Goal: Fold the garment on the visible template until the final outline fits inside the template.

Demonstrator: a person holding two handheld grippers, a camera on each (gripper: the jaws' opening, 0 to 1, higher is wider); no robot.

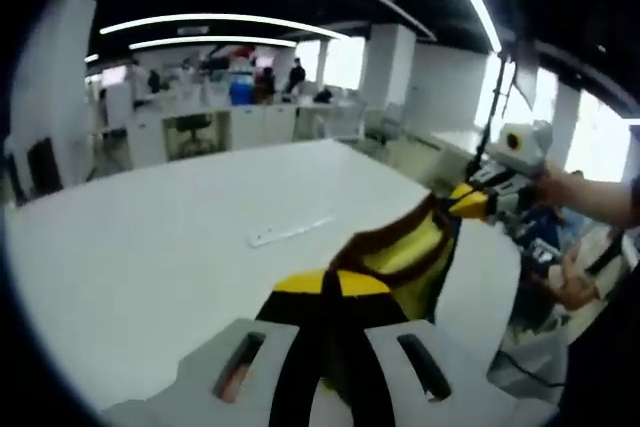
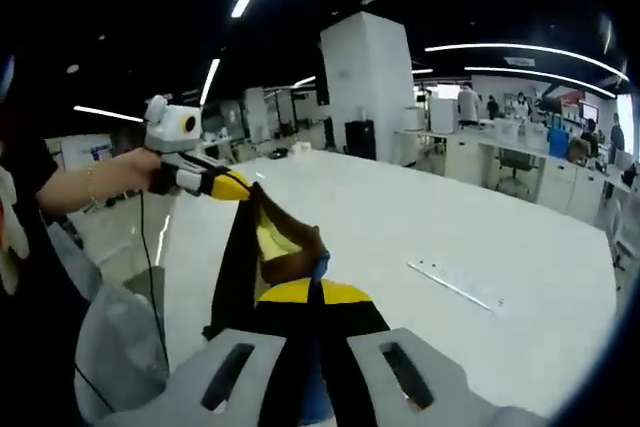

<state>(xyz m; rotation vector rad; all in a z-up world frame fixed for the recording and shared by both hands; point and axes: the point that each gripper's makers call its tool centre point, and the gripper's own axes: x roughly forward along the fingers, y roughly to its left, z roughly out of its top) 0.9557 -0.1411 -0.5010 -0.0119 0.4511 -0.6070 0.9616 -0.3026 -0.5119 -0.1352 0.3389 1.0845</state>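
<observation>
left gripper (image 1: 335,292) clamped on garment (image 1: 405,252) | right gripper (image 2: 310,297) clamped on garment too | black-yellow garment stretched between both grippers, lifted above white table (image 1: 150,247) | white strip (image 1: 290,231) lying on table, apart from garment

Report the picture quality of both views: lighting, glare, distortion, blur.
Left gripper view: windows at the right blow out white; the table edge and ceiling light strips bow from the fisheye; the garment and right gripper look soft. Right gripper view: ceiling dark, the strips bright, the table evenly lit, the left gripper fairly sharp.
</observation>
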